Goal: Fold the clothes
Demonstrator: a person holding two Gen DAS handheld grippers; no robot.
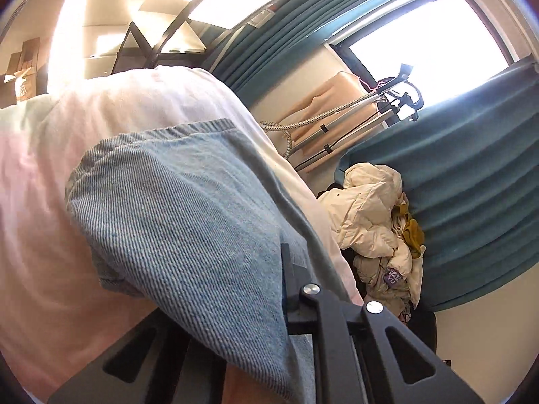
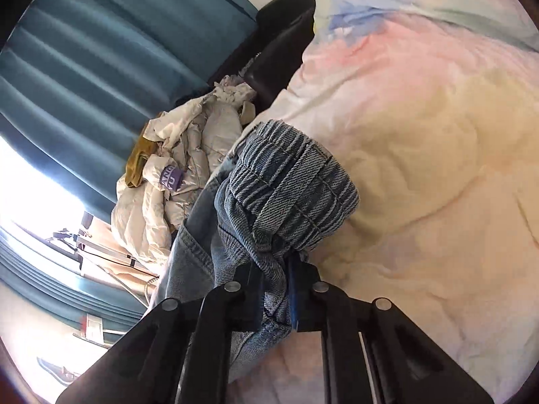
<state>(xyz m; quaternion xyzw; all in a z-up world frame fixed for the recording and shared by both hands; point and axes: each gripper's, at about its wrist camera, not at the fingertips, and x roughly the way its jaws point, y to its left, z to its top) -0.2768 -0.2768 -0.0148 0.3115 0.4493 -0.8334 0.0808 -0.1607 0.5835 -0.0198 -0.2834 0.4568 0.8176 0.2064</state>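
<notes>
A pair of light blue denim jeans (image 1: 182,208) is held up over a bed with a pale pink and cream quilt (image 1: 37,222). My left gripper (image 1: 283,286) is shut on a flat fold of the jeans, which drapes over and hides its left finger. In the right wrist view my right gripper (image 2: 273,286) is shut on a bunched part of the jeans (image 2: 289,188) just below the elastic waistband, which bulges above the fingers. The quilt (image 2: 431,155) lies behind and to the right.
A heap of cream puffer jackets (image 1: 374,215) with a mustard cloth lies beside the bed; it also shows in the right wrist view (image 2: 175,181). Teal curtains (image 1: 471,181) and a bright window (image 1: 427,54) stand behind. A garment steamer stand (image 1: 340,124) leans by the wall.
</notes>
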